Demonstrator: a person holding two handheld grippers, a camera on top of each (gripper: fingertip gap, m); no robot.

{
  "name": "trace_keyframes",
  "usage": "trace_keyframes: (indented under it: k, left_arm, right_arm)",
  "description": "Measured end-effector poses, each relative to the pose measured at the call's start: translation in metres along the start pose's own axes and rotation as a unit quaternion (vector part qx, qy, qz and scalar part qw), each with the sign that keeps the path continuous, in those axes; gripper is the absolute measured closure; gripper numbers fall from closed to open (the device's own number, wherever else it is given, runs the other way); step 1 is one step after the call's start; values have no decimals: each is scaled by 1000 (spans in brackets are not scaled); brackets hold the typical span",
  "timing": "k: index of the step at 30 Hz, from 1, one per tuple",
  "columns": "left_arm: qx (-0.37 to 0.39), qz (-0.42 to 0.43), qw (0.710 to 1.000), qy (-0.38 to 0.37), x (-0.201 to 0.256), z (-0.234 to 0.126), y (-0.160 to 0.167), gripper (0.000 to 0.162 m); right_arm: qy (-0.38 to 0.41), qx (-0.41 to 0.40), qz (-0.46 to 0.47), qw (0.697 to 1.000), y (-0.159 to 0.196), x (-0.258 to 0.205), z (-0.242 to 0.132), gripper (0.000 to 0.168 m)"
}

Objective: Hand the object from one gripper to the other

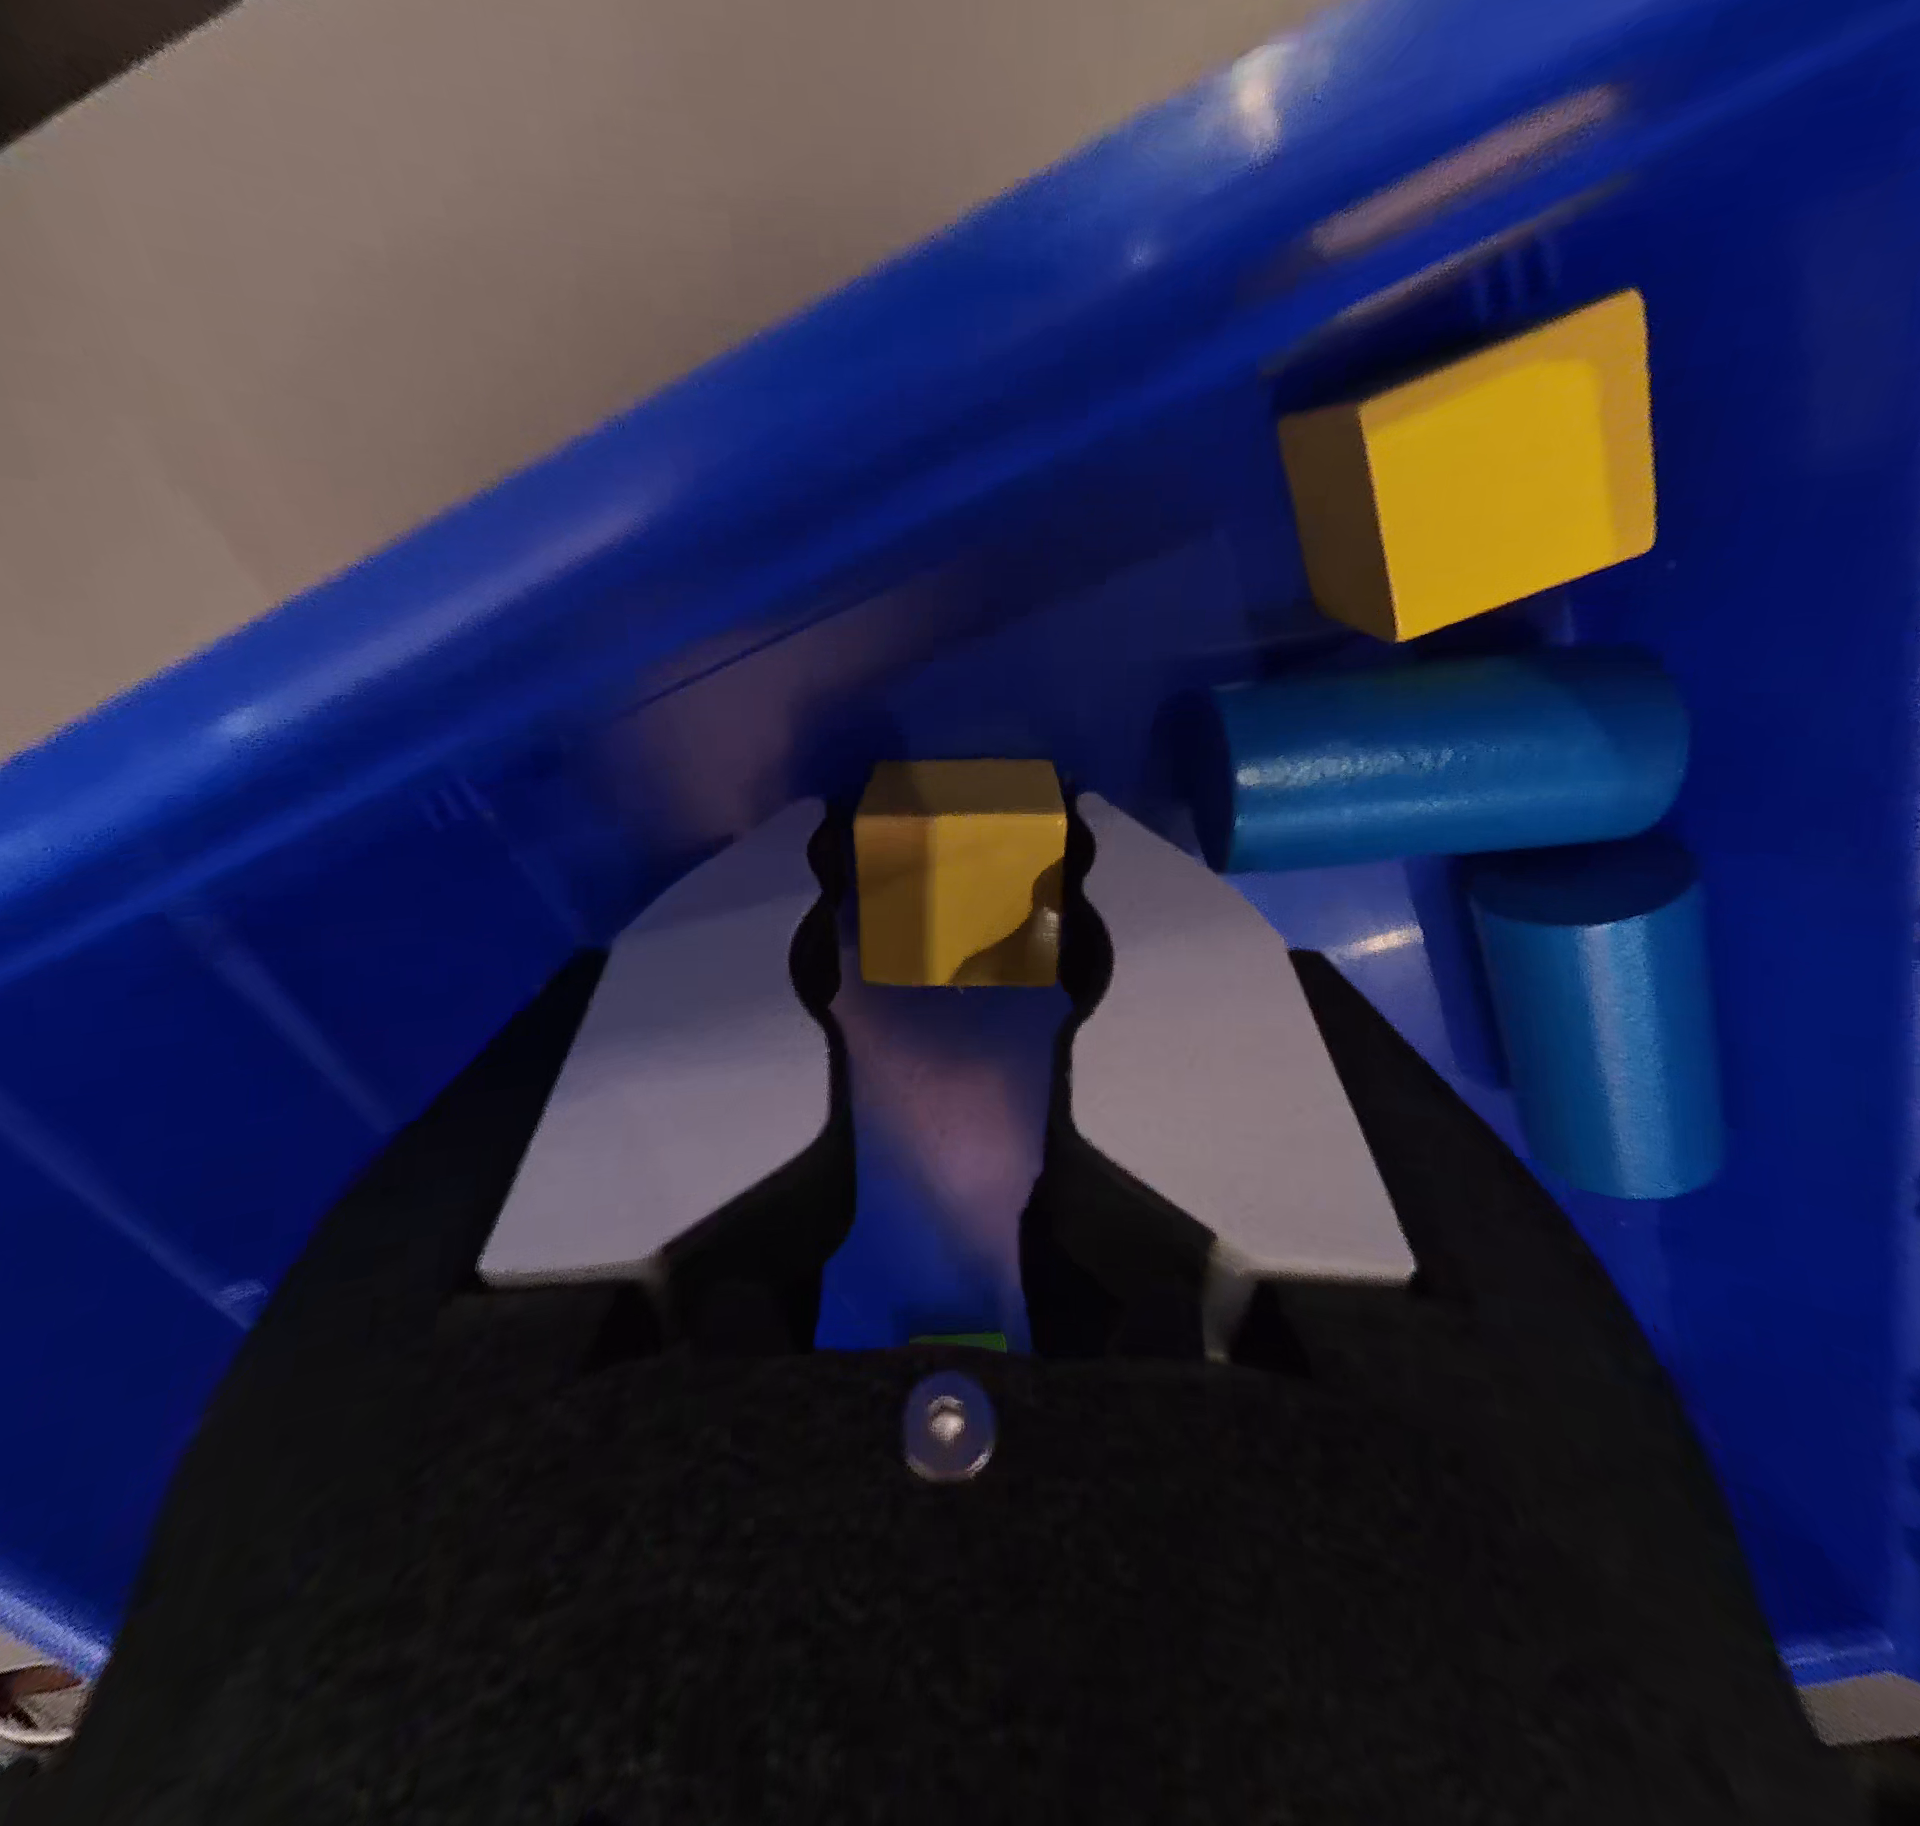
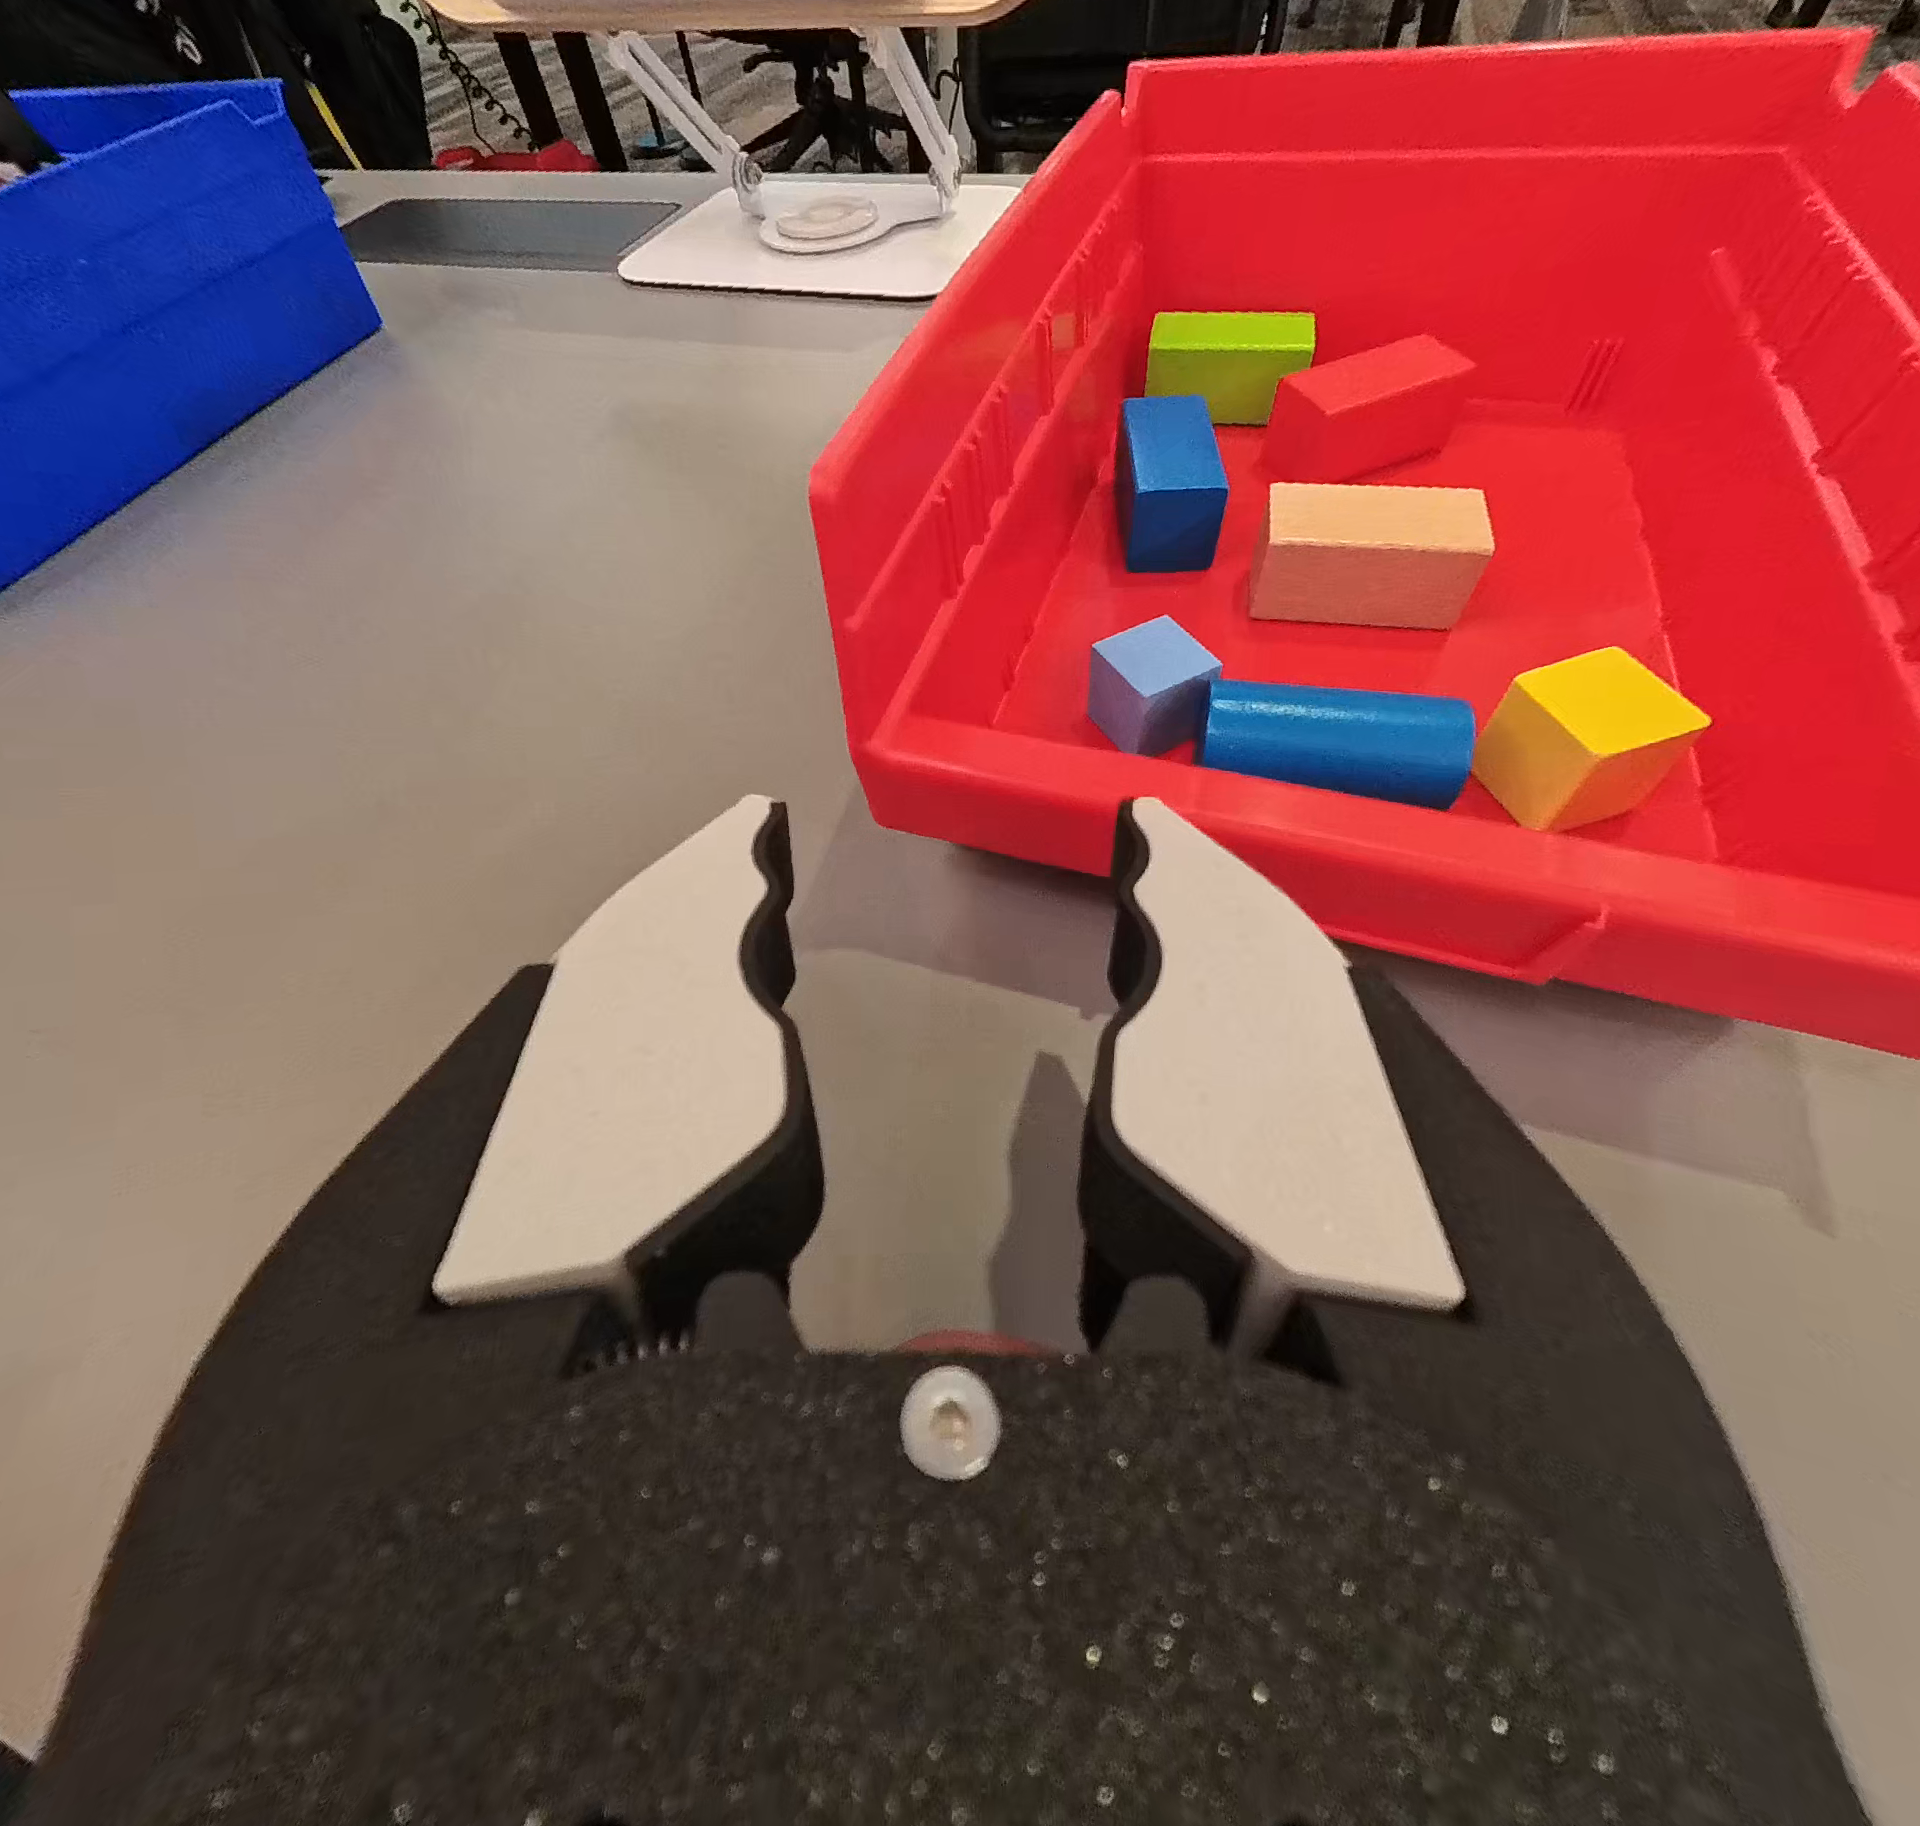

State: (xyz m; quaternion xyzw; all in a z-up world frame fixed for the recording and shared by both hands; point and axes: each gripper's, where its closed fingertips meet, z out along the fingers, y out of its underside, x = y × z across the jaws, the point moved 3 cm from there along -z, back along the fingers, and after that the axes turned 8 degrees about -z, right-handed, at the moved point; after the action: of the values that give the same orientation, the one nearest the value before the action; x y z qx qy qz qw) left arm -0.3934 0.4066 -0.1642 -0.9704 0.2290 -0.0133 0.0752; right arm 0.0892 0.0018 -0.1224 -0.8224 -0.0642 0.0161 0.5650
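Small yellow cube (image 1: 956, 872), wooden, painted, 1 lower corner in shadow, clamped between fingertips of left gripper (image 1: 958, 877) inside blue bin (image 1: 416, 841), upright, near bin wall, apart from larger yellow block (image 1: 1475, 467).

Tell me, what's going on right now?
Left tongs shut on small yellow cube, inside blue bin. Right tongs open, empty, over table beside red bin. Nothing between.

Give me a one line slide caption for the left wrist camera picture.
Left gripper shut on a small yellow wooden cube inside the blue plastic bin, beside two blue cylinders.
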Motion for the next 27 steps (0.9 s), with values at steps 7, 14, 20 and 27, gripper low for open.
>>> trace_keyframes:
  k: [7, 14, 20, 27]
  left_arm:
    - [32, -31, 999, 28, 4, -22, 1, 127]
    - [241, -97, 889, 378, 80, -139, 17, 127]
    - [237, -82, 683, 686, 209, -217, 73, 128]
    - [128, -69, 617, 773, 318, -228, 132, 128]
  right_arm:
    - [0, -1, -4, 1000, 0, -1, -1, 110]
    - [-28, 29, -77, 996, -40, -5, 9, 109]
    - [-239, 129, -214, 938, -141, -91, 33, 101]
    - [-378, 203, -277, 860, -208, -195, 36, 102]
